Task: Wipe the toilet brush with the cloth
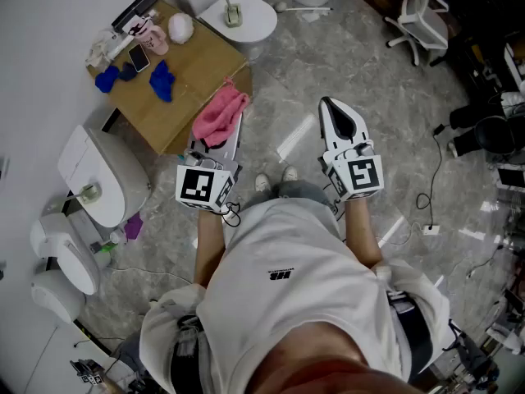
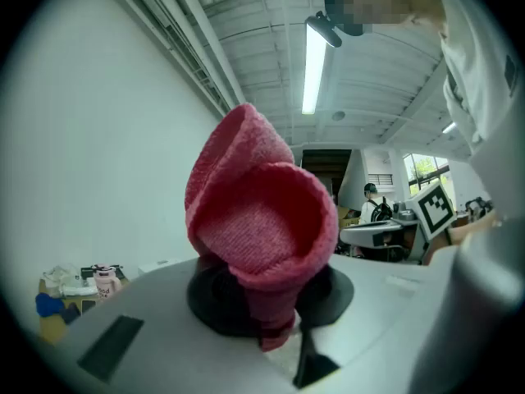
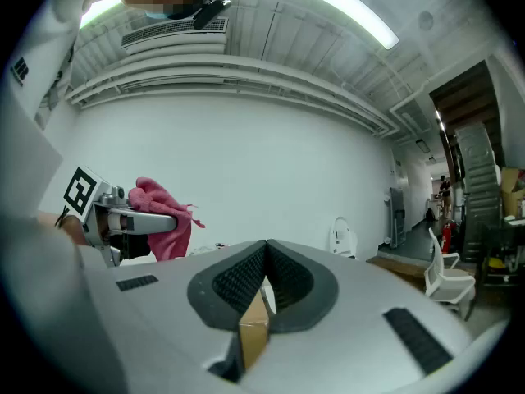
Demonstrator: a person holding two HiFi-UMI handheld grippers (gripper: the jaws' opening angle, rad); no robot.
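My left gripper (image 1: 223,135) is held level at waist height, shut on a pink cloth (image 1: 219,113) that bunches up past its tips. In the left gripper view the cloth (image 2: 262,228) stands up from the shut jaws of this gripper (image 2: 275,318) and fills the middle. My right gripper (image 1: 329,105) is beside it, shut with nothing between its fingers (image 3: 264,281). From the right gripper view I see the left gripper (image 3: 135,220) and the cloth (image 3: 166,208). A white-handled brush in a holder (image 1: 234,12) stands on a toilet lid (image 1: 256,23) ahead; a similar one (image 1: 89,192) is at the left.
A wooden table (image 1: 201,68) ahead left holds blue cloths (image 1: 161,80), a phone (image 1: 139,57), a pink bottle (image 1: 152,36). White toilets (image 1: 102,179) line the left wall. A white office chair (image 1: 418,15) and floor cables (image 1: 426,212) lie to the right.
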